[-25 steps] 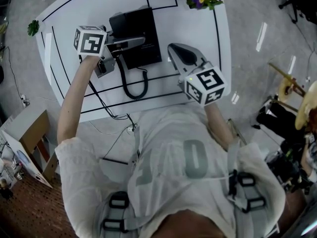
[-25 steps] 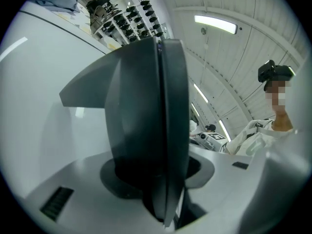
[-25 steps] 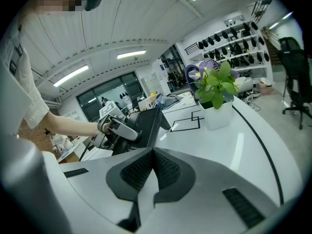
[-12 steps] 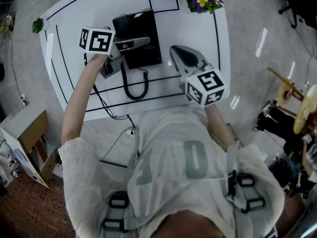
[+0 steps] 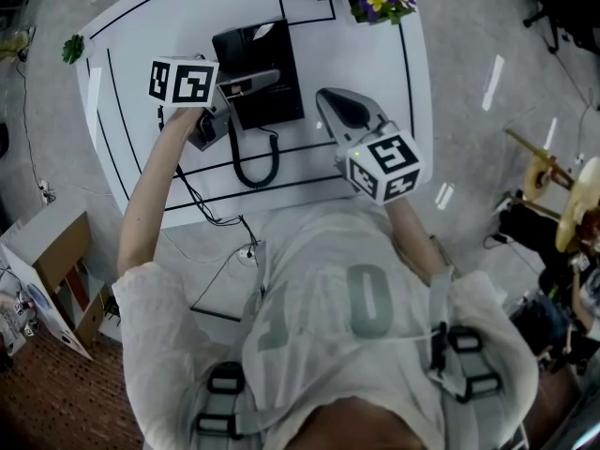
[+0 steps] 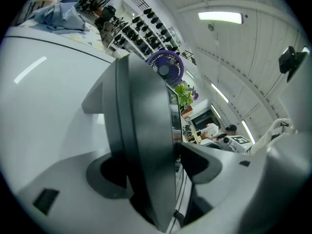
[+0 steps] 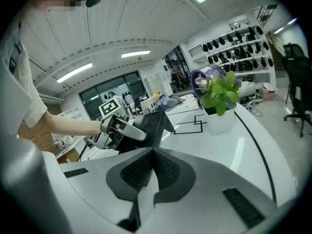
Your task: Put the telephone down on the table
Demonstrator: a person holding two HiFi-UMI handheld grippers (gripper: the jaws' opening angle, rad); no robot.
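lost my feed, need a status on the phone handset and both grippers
Left gripper just been opening, handset loose between jaws. Right gripper shut, empty. Cord curls on table by base.

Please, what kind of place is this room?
Probably a laboratory or workshop, not a home: a white table marked with black lines, wall racks holding rows of dark equipment, and a black office chair standing on a bare grey floor.

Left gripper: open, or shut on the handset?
Open: the left gripper's jaws have just been opening; the handset stands between them, the right jaw looking just clear of it.
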